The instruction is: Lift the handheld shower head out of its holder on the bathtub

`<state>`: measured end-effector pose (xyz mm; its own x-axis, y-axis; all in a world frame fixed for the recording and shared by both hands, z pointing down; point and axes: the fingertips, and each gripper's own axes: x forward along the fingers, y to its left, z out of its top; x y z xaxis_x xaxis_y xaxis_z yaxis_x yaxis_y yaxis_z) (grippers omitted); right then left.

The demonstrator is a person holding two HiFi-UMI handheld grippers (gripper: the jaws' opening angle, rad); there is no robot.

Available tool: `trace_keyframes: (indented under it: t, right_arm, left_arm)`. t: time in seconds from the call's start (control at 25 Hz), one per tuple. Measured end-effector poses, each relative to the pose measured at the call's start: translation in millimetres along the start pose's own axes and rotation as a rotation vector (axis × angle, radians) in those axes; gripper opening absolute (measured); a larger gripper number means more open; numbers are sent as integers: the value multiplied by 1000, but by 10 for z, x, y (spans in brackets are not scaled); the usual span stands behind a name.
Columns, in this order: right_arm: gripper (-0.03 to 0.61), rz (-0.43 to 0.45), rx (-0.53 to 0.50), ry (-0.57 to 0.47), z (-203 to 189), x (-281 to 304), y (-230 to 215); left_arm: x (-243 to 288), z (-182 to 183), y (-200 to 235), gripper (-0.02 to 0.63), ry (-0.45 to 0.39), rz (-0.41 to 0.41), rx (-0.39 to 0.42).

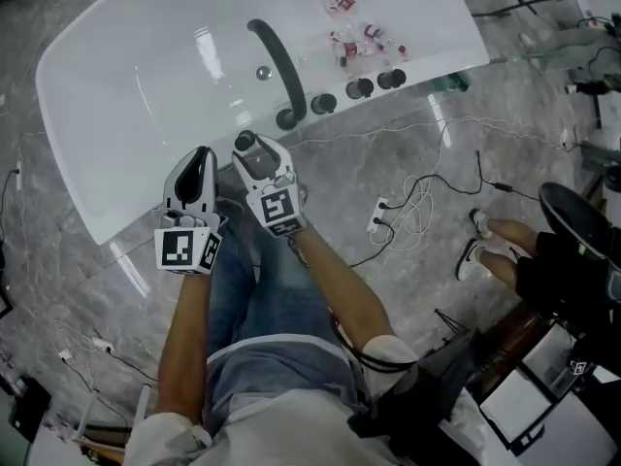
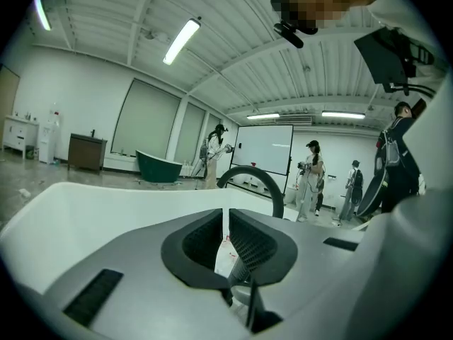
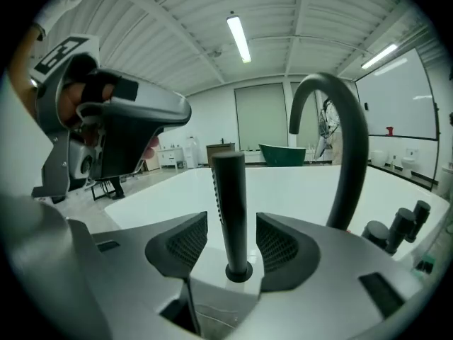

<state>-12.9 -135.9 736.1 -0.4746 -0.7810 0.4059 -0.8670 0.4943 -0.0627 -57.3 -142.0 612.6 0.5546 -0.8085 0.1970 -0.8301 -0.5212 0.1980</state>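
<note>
So, biggest thing first: grey marble floor with a white bathtub sitting on it, and the person in jeans is standing right at the tub's near edge. Loose cables and a white power strip lie on the floor off to the right.

On the tub's rim there's a dark arched faucet spout reaching over the basin. The right hand-held gripper is pushed up to the rim just in front of that spout, jaws spread wide. The shower head, a plain dark stick, stands upright in its holder right between those jaws, with a gap on either side, so the pads aren't on it. It's seated in the holder, not lifted.

The left hand-held gripper sits just beside the right one, also at the tub edge, jaws pinched down to a thin slit with nothing in it.

Further along the rim are three dark knobs, then a few small clear bottles with red bits near them.
</note>
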Motion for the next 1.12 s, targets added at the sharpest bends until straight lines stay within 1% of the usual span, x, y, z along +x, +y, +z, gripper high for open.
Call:
trace_keyframes:
  t: [0.12, 0.2, 0.32, 0.36, 0.4, 0.44, 0.6, 0.88, 1.0, 1.12]
  right_arm:
    - [200, -7, -12, 34, -276, 337, -37]
    - [199, -31, -14, 65, -483, 495, -150]
    - [195, -38, -2, 106, -712, 689, -219]
    - [186, -29, -13, 112, -747, 728, -196]
    - [153, -19, -29, 115, -763, 755, -163]
    - [140, -11, -39, 117, -766, 777, -136]
    - [138, -6, -23, 123, -722, 894, -182]
    - [138, 8, -30, 85, -672, 842, -129]
    - [138, 7, -38, 73, -573, 712, -86]
    - [138, -3, -58, 49, -392, 573, -83]
  left_arm:
    - [145, -312, 146, 20, 27, 9, -57]
    - [250, -489, 169, 20, 57, 2, -51]
    - [336, -595, 255, 20, 80, -13, -19]
    - [341, -615, 292, 20, 81, -10, -17]
    - [344, -634, 325, 20, 82, -3, -17]
    - [348, -650, 351, 20, 83, 4, -18]
    - [448, -682, 446, 20, 76, 18, -13]
    - [490, -823, 566, 20, 60, 42, -30]
    - [432, -758, 543, 20, 51, 47, -30]
    - [416, -625, 536, 18, 53, 66, -13]
